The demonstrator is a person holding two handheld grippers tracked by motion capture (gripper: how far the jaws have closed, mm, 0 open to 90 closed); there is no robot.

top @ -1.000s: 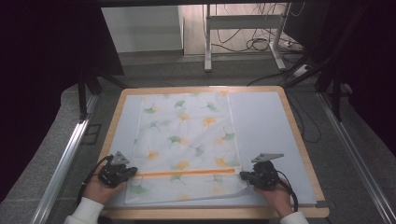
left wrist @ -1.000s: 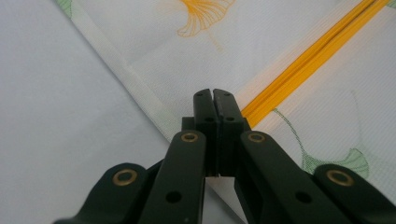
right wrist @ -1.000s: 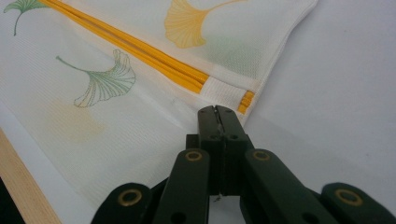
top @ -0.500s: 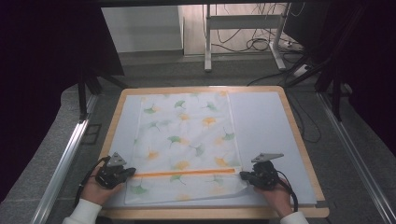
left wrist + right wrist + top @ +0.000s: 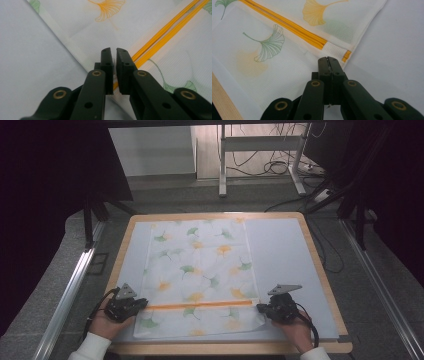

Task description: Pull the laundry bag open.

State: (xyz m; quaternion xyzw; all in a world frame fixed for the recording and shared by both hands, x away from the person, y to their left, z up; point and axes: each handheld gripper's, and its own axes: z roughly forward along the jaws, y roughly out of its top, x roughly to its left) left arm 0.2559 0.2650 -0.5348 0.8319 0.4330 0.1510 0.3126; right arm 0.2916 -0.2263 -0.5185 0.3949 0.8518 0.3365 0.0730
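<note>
A wooden-rimmed table [image 5: 325, 270] with a pale grey mat [image 5: 280, 250] stands on a grey floor [image 5: 60, 270], with cables [image 5: 280, 167] and a metal frame [image 5: 222, 160] beyond. A leaf-printed cloth [image 5: 200, 270] with an orange stripe [image 5: 200, 304] lies flat on the mat. The left gripper [image 5: 134, 304], at the cloth's left edge, has just been opening, jaws narrowly apart. The right gripper [image 5: 261, 308] is pinched tight on the cloth's right edge.
</note>
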